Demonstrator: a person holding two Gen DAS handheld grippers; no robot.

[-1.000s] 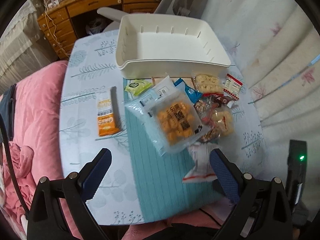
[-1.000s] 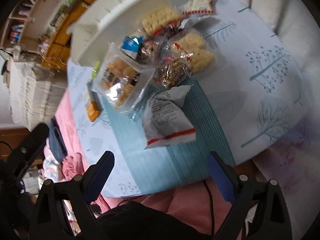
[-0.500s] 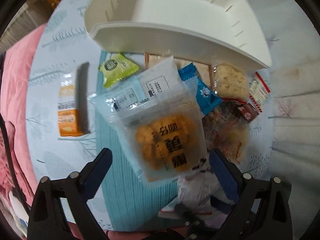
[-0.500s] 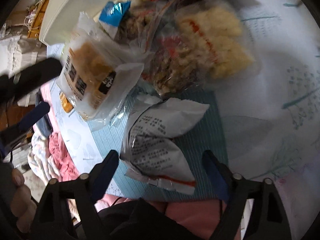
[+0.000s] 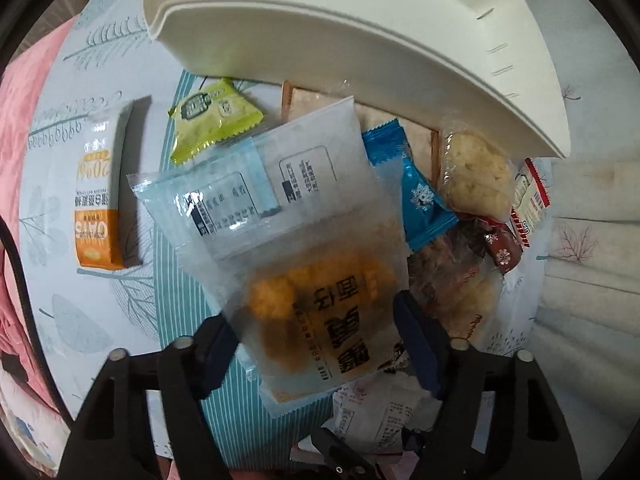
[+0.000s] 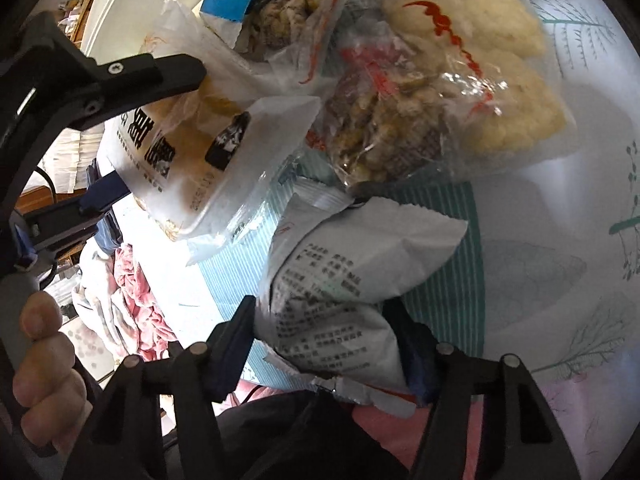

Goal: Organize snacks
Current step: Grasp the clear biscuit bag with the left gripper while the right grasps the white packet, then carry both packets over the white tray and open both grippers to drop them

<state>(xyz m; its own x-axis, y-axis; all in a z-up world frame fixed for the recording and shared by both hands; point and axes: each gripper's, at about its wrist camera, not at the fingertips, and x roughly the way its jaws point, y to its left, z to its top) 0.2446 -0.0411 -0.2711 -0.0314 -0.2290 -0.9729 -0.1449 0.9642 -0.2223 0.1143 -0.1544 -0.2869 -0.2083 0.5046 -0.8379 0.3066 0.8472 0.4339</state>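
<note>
Since a second ago, both grippers have descended onto the snack pile before the empty white bin [image 5: 400, 40]. The left gripper [image 5: 316, 344] is closing around the orange-biscuit packet [image 5: 320, 300]; the right gripper [image 6: 324, 344] is closing around the white pouch [image 6: 344, 280]. Neighbouring clear bags [image 6: 440, 92] overlap both targets. An oat bar [image 5: 98, 200] lies apart.

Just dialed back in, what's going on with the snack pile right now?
A person is working both tongs at once. The left tongs are closing around the clear bag of orange snacks, and the right tongs are closing around the white printed packet lying on the striped mat. Both packs sit between the jaws; neither looks lifted yet. The white bin behind the pile shows no snacks inside, and the other snacks lie on the table in front of it.
</note>
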